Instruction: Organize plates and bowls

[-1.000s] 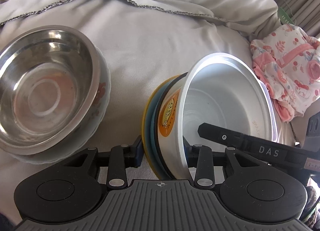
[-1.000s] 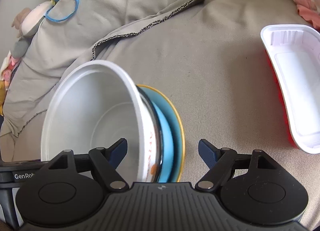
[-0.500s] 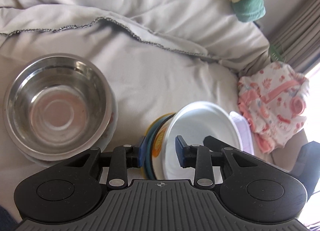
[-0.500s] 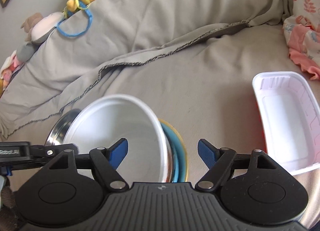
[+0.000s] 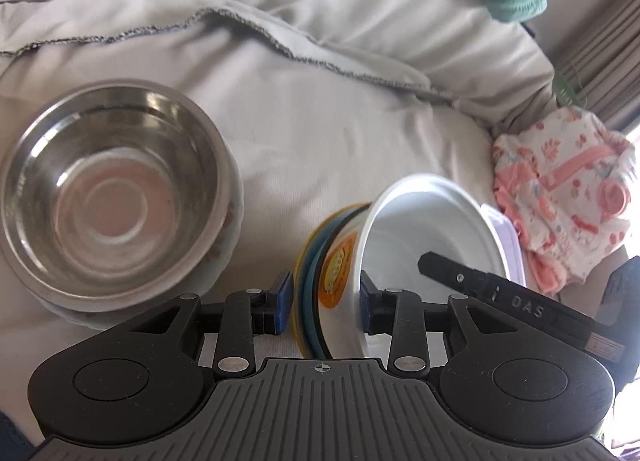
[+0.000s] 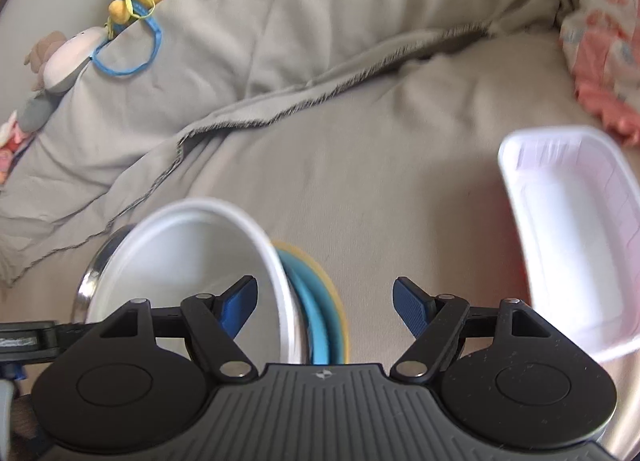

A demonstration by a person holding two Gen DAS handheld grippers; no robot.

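Bowl stack [image 5: 340,273] lifted since earlier; left gripper [image 5: 322,303] clamps it, angled down; right gripper [image 6: 325,303] open.

- The steel bowl [image 5: 108,189] is polished metal, shiny, with reflections inside.
- The white bowl [image 5: 432,229] looks like smooth, glossy plastic.
- The white tray [image 6: 568,245] is thin, ribbed plastic.
- The sheet [image 5: 340,133] is matt cloth, wrinkled, with a rough stitched edge.
- The gripper pads [image 6: 408,303] are blue and textured.

Sunlit grey blanket [image 5: 320,133] covers the cushioned sofa [image 6: 320,13].
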